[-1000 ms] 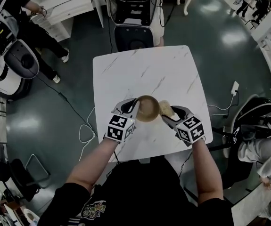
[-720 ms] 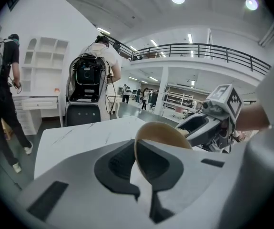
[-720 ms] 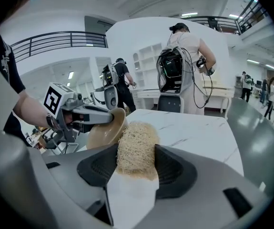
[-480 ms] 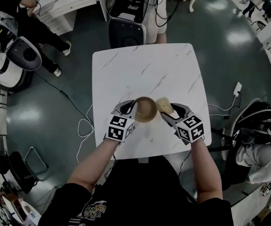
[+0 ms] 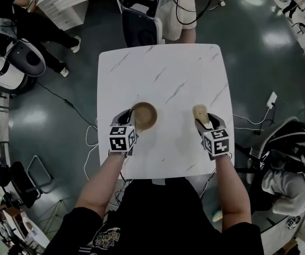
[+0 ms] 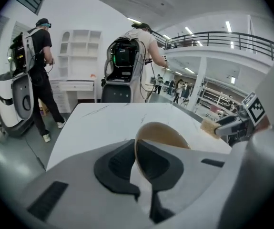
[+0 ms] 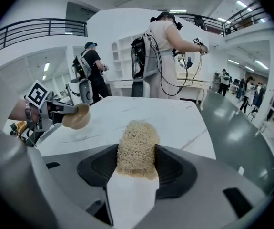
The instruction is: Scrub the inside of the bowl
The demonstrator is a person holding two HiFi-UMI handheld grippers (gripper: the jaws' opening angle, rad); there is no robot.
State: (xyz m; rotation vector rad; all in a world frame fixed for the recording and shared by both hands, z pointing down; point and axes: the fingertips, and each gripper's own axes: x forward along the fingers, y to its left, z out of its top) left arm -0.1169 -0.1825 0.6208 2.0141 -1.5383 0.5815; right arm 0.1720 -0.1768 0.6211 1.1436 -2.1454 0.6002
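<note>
A tan bowl hangs over the white marble table, left of the middle. My left gripper is shut on its near rim; in the left gripper view the rim stands clamped between the two dark pads, and the bowl tilts to the right. My right gripper is shut on a straw-coloured fibre scrubber, well to the right of the bowl and apart from it. In the right gripper view the scrubber fills the gap between the pads, and the bowl shows far left.
A person with a backpack rig stands at the table's far edge beside a black-and-white machine. Another person works at the back left. Cables lie on the floor at the left, a power strip at the right.
The two grippers have drawn apart. The left one carried the bowl to the left, and the right one carried the scrubber to the right, away from the bowl's side.
</note>
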